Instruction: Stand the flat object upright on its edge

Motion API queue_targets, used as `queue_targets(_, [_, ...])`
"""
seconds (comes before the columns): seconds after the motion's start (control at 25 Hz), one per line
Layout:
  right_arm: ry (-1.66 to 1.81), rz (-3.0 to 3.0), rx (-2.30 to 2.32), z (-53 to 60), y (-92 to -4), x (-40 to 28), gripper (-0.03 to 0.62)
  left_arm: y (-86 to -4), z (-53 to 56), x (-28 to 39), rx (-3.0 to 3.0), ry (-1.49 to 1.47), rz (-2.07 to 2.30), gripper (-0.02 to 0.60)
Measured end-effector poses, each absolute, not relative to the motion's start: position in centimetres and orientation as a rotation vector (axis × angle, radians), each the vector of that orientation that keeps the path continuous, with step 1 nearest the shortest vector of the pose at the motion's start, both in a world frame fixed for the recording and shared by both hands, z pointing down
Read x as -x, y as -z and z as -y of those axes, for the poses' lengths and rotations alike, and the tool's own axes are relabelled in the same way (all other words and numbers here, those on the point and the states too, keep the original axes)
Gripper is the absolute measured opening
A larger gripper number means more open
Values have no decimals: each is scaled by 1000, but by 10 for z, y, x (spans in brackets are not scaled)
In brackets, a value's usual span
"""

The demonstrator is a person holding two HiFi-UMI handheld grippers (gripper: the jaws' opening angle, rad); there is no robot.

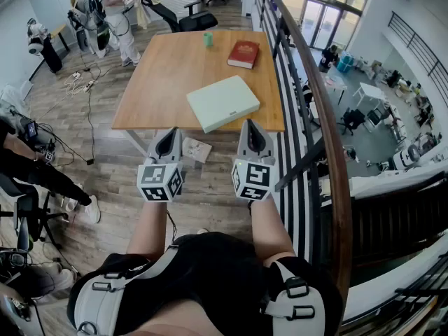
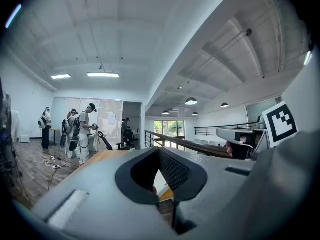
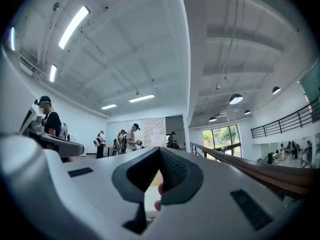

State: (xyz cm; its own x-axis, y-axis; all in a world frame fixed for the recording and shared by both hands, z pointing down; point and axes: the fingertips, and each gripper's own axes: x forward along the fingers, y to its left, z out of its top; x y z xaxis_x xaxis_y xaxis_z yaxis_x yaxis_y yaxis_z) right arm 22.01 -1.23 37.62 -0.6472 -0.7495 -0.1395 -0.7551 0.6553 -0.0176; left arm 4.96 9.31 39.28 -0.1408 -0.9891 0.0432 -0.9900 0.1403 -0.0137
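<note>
flat box on table, red book

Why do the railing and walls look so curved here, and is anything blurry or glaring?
Head view: a wide-angle lens bows the wooden handrail and the edges of the table; daylight is even, nothing smeared. Left gripper view: black corners, bright ceiling lamps. Right gripper view: the same round black frame; a ceiling strip light glares white.

**Non-task items, background clutter**

Wooden table carries a red book and a small green cup, both at the far end, apart. Wooden handrail runs along the right. Black chair beyond the table; people far left (standing); cables on the floor.
</note>
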Motion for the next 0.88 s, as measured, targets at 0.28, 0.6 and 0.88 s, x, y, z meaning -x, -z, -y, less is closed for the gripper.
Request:
queue_targets(0.28, [6,-2746,1237,9,-381,-220,5,-398,-99,-47,-2025,-32,2356,-2])
queue_targets(0.6, [-35,-2758,1268,9,-383,-208,5,-402,-97,-39,-2013,-23,2332,-2])
queue_targets(0.88, [-28,-2754,1275,5,-386,-188,5,-404,-98,-22,-2036,-21,2319,-2])
